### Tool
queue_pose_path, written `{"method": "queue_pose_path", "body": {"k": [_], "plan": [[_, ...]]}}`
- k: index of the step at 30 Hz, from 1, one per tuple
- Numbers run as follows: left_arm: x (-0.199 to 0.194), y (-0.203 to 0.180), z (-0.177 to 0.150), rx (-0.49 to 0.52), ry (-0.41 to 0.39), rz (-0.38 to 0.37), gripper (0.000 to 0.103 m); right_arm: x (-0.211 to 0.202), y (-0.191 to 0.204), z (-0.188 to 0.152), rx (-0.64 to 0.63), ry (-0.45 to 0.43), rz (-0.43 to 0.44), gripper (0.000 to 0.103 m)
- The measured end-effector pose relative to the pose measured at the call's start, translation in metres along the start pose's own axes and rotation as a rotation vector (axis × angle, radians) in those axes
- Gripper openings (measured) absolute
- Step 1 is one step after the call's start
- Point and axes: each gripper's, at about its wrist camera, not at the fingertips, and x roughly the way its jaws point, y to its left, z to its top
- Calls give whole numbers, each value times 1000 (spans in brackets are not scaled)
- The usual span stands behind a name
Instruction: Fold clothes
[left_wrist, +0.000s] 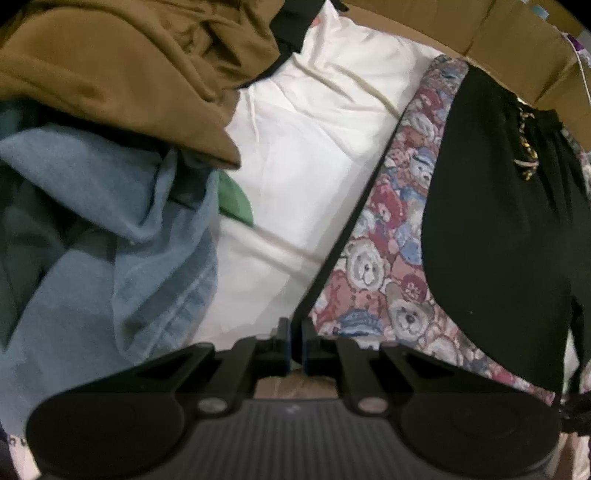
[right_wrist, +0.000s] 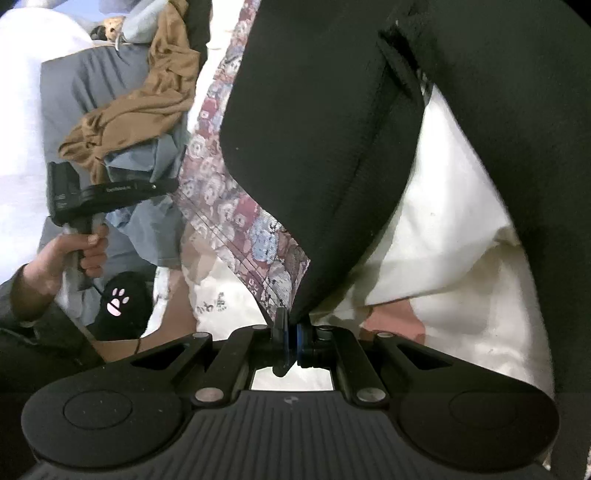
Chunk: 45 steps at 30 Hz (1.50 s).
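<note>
White bedding (left_wrist: 314, 147) | clothes pile (left_wrist: 110, 129) | both hand-held grippers pinch teddy-print garment (left_wrist: 388, 258)

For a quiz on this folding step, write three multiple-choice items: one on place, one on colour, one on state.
1. Where does the crumpled brown cloth lie?
A. on the light blue garment
B. under the black garment
C. on the floor

2. What colour is the sheet beneath the clothes?
A. red
B. white
C. yellow

3. What are the right tongs doing?
A. standing wide open
B. clamping a shoe
C. pinching the edge of the black garment with teddy-bear print lining

Answers: 1 A, the brown cloth overlaps the blue one. 2 B, bare white sheet shows between the piles. 3 C, black cloth runs into the shut tongs.
</note>
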Motion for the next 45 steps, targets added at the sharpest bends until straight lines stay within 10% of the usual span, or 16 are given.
{"method": "queue_pose_path", "body": {"k": [11, 19, 34, 45], "plan": [[2, -16, -4, 20, 51, 50, 6, 6, 1, -3, 0, 3, -79, 2], [-25, -47, 19, 34, -72, 53, 12, -18, 8, 1, -24, -52, -143, 27], [-2, -101, 16, 122, -72, -117, 14, -105, 16, 35, -131, -428, -316, 28], [38, -108, 3, 167, 25, -43, 18, -124, -32, 41, -62, -416, -493, 25]]}}
